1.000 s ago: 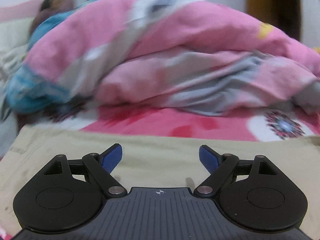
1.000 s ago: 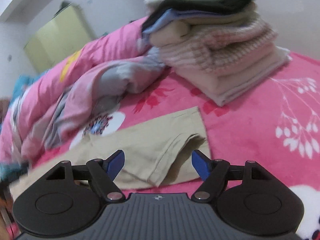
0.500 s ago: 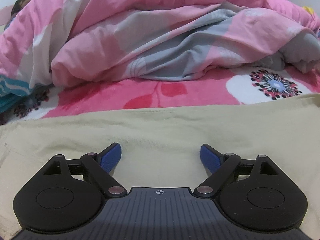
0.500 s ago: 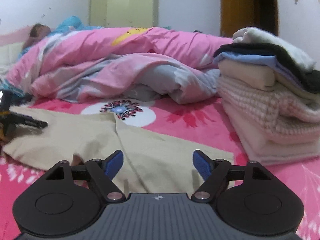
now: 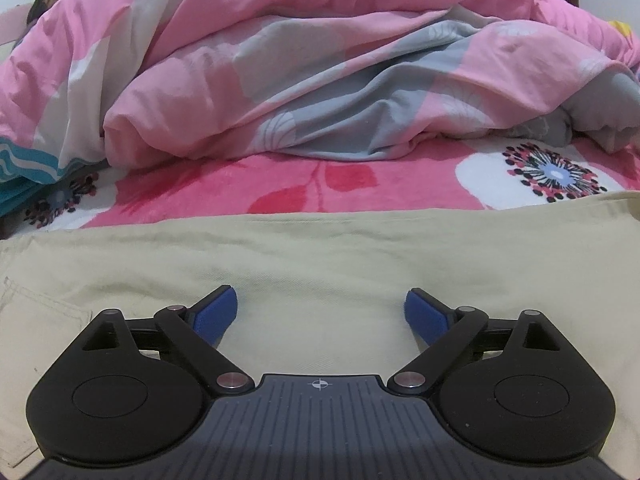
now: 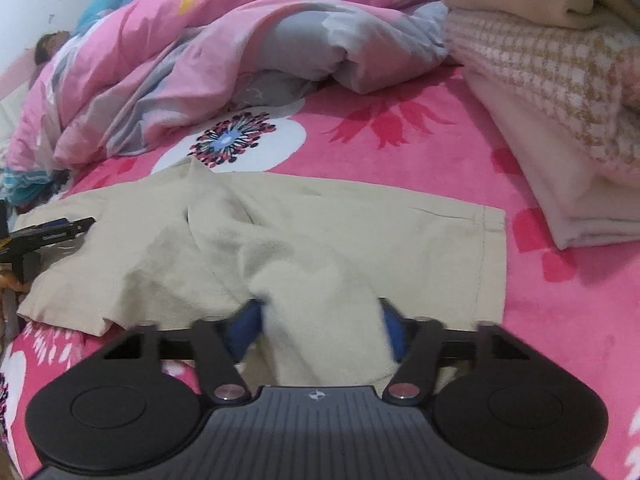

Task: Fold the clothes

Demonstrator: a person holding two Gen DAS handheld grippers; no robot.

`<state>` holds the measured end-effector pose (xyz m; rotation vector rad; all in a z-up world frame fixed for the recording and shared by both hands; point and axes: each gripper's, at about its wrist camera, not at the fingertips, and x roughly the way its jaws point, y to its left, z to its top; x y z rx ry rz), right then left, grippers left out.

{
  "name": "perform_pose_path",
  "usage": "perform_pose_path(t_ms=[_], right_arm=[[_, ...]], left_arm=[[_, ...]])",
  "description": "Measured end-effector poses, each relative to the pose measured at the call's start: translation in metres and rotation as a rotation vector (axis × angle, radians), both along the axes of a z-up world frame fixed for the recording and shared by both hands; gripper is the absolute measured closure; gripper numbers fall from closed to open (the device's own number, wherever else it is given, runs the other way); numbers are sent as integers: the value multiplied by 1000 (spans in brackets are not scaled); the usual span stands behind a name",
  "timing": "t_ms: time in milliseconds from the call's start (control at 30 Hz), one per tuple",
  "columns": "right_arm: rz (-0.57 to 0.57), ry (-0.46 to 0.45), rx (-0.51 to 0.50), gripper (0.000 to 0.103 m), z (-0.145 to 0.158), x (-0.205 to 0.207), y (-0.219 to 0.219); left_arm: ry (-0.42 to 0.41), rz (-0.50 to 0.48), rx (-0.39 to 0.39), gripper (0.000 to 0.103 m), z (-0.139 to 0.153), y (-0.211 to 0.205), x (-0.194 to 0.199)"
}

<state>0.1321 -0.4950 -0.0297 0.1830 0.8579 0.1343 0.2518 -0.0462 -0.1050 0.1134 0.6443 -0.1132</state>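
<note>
Beige trousers (image 6: pixel 360 224) lie spread on the pink floral bedspread (image 6: pixel 400 148). My right gripper (image 6: pixel 318 332) is at their near edge, its blue pads (image 6: pixel 242 334) pressed on a raised bunch of the cloth that fills the gap between them. My left gripper (image 5: pixel 320 312) hovers low over the other end of the beige trousers (image 5: pixel 320 252), open, with nothing between its fingers. A pocket seam (image 5: pixel 36 300) shows at the left. In the right wrist view the left gripper (image 6: pixel 60 230) pokes in over the garment's far left end.
A rumpled pink and grey duvet (image 5: pixel 320 80) is heaped behind the trousers, with a person (image 6: pixel 52 44) lying under it at the far left. A stack of folded clothes (image 6: pixel 560 92) stands to the right on the bedspread.
My right gripper dropped to the trousers' near edge and its fingers closed in on a fold of cloth. The left gripper stayed open and shifted only slightly over the garment.
</note>
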Motion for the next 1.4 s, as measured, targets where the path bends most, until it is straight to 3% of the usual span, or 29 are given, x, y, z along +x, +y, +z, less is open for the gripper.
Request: perform_pose_path(t_ms=[67, 100, 333, 767, 833, 900, 933, 1067, 1167, 1267, 1400], right_arm=[[-21, -5, -18, 84, 7, -3, 2], [-34, -19, -16, 87, 13, -5, 3], [-16, -193, -29, 89, 73, -32, 40], [-32, -229, -350, 84, 48, -50, 75], [-34, -234, -399, 78, 44, -53, 80], [-26, -249, -455, 60, 41, -58, 88], [-7, -268, -493, 59, 38, -63, 95], [53, -315, -615, 61, 30, -76, 120], [70, -287, -619, 65, 22, -76, 124], [38, -265, -612, 77, 18, -74, 122], [-33, -278, -567, 77, 22, -73, 110]], left_arm=[[0, 1, -3, 10, 0, 1, 0], [0, 1, -4, 10, 0, 1, 0], [1, 1, -14, 10, -1, 3, 0], [2, -1, -26, 10, -2, 4, 0], [2, -1, -26, 10, -2, 4, 0], [2, -1, -25, 9, -2, 4, 0], [3, -1, -25, 9, -2, 4, 0], [3, -1, -22, 9, -2, 4, 0], [3, 0, -21, 9, -2, 4, 0], [3, 0, -21, 9, -2, 3, 0], [3, -1, -21, 9, -2, 4, 1]])
